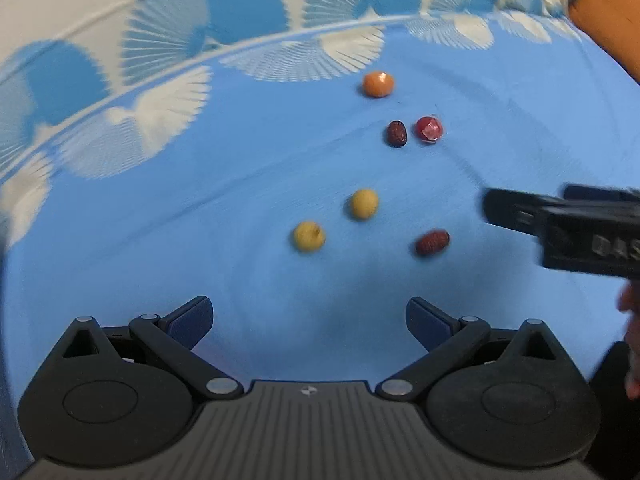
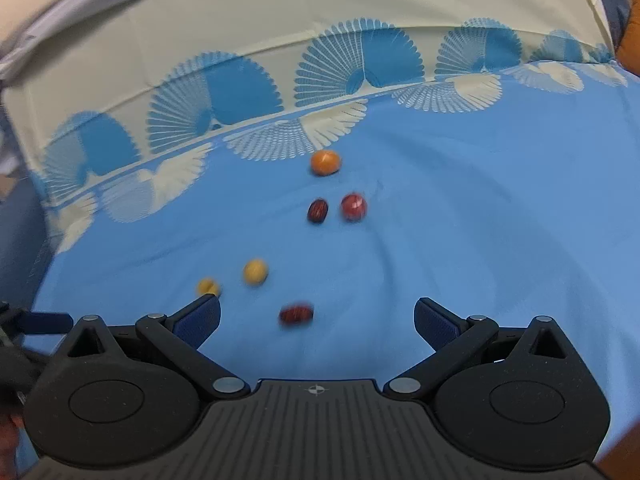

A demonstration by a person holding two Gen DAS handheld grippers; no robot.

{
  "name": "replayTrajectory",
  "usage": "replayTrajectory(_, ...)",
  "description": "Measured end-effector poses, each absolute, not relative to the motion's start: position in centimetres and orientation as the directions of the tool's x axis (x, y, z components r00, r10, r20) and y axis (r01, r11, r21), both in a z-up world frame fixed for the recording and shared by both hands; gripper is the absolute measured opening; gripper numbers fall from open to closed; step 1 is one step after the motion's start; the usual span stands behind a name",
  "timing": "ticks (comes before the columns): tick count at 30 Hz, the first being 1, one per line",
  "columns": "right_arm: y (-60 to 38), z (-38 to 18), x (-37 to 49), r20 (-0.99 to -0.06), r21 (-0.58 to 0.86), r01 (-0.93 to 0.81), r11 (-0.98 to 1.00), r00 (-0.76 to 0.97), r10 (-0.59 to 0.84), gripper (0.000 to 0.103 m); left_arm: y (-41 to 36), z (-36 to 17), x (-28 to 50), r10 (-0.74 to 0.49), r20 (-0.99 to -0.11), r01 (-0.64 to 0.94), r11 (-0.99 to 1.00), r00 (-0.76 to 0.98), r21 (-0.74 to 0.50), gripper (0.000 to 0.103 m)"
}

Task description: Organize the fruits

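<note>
1. Setting: a home, most likely a bedroom.
2. Evidence: the surface is a soft blue sheet (image 2: pixel 480 220) with creases, as on a bed.
3. Evidence: the sheet carries a printed border (image 2: pixel 248 96) of blue and cream fan shapes, a household textile pattern.
4. Evidence: an orange cushion (image 1: pixel 608 16) lies at the far right edge.
5. Evidence: small fruits (image 1: pixel 364 204) lie loose on the sheet.

on the black body of the right gripper (image 1: pixel 560 216), at the 3 o'clock edge of the left wrist view, pale raised letters read "das"; the frame edge cuts the word there. each gripper base carries a small round cross mark, no text.
</note>
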State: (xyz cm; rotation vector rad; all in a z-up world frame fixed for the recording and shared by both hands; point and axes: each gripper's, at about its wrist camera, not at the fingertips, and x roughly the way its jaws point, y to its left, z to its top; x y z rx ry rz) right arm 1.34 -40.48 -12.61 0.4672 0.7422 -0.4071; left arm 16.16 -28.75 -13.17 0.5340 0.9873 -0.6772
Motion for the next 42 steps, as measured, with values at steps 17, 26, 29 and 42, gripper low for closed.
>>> replayTrajectory(17, -43.4, -21.7, 16.8, -0.72, 0.019, 0.517, 0.856, 0.601, -0.347, 0.023, -31.3, -18.2, 22.6, -0.343, -0.896, 0.793, 0.61, 0.28, 0.014, 0.027)
replayTrajectory(26, -40.7, -15.7, 6.0, -0.711, 0.154, 0.548, 0.822, 0.639, -0.293, 0.023, -23.8, -10.2, 16.6, -0.321, -0.887, 0.715, 0.699, 0.331, 0.013, 0.027)
replayTrajectory(29, -38.1, -13.7, 1.3, -0.734, 0.179, 0.503, 0.846, 0.64, -0.225, 0.023, -20.0, -8.0, 12.9, -0.309, -0.897, 0.696, 0.718, 0.316, -0.002, 0.027)
replayTrajectory(42, -23.0, -6.7, -10.1, -0.716, 0.215, 0.238, 0.947, 0.698, -0.013, 0.024, -5.5, -2.2, -0.5, -0.254, -0.878, 0.543, 0.84, 0.406, 0.008, 0.027)
